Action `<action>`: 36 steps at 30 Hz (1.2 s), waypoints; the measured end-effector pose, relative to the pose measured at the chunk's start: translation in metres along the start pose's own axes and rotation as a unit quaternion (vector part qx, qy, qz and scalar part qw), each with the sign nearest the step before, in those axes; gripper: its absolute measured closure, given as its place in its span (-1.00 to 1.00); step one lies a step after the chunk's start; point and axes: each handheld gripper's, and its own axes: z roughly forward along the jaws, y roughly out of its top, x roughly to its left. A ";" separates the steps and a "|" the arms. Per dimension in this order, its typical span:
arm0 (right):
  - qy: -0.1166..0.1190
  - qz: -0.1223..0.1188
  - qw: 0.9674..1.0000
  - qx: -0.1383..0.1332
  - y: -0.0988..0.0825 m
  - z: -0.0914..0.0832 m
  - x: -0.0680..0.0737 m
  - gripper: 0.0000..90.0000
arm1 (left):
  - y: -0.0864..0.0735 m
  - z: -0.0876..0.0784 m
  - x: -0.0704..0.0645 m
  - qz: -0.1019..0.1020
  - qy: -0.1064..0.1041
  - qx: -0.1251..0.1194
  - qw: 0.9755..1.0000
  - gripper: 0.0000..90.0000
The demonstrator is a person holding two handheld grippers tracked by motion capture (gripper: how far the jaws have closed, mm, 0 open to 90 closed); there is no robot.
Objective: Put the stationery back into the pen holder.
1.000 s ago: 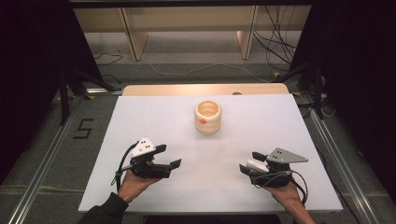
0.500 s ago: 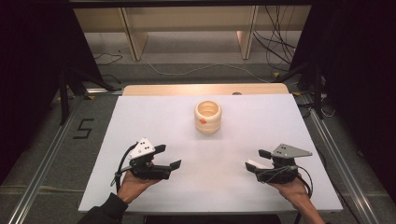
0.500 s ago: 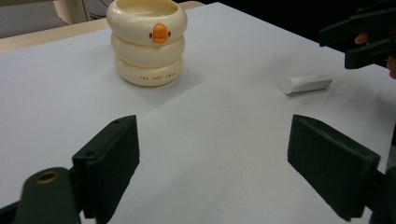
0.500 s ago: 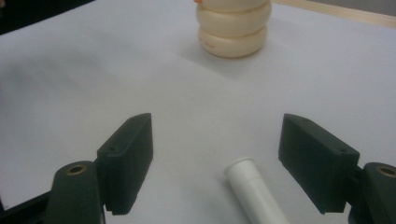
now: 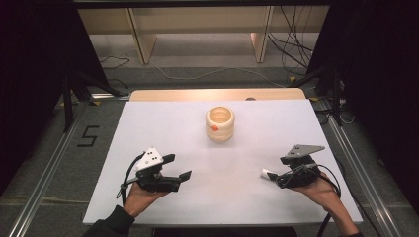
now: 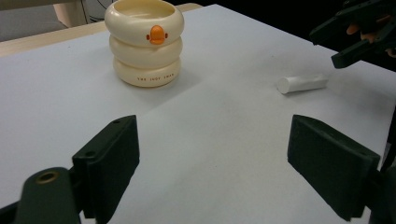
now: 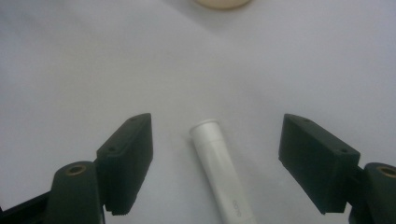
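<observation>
White tube (image 7: 221, 171), lying on the table near-right of the cream ringed cup (image 5: 220, 123), between our right gripper's (image 7: 215, 158) spread jaws; we judge it light, rigid, roll-prone, best pinched mid-length; left gripper (image 6: 212, 168) gapes empty.

White counter (image 5: 163, 123); cables (image 5: 291, 47) on floor at 1 o'clock, floor mark "5" (image 5: 88, 136) at 9 o'clock.

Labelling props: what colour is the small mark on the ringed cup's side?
Orange, on the cream cup; clearest in the left gripper view.
</observation>
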 end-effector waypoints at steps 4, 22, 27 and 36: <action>0.004 -0.004 0.999 0.045 0.003 0.010 -0.001 -0.40 | -0.002 0.000 0.001 0.002 0.000 0.005 1.000 -0.63; 0.009 -0.042 0.986 0.160 0.004 0.042 -0.006 -0.18 | -0.001 -0.001 -0.001 0.012 0.002 0.001 1.000 -0.63; 0.005 -0.052 0.982 0.179 0.007 0.046 -0.004 -0.03 | -0.001 -0.001 -0.001 0.013 0.000 0.003 1.000 -0.63; 0.000 -0.069 0.976 0.205 0.012 0.049 -0.005 0.21 | 0.000 -0.001 -0.001 0.016 -0.002 0.003 1.000 -0.62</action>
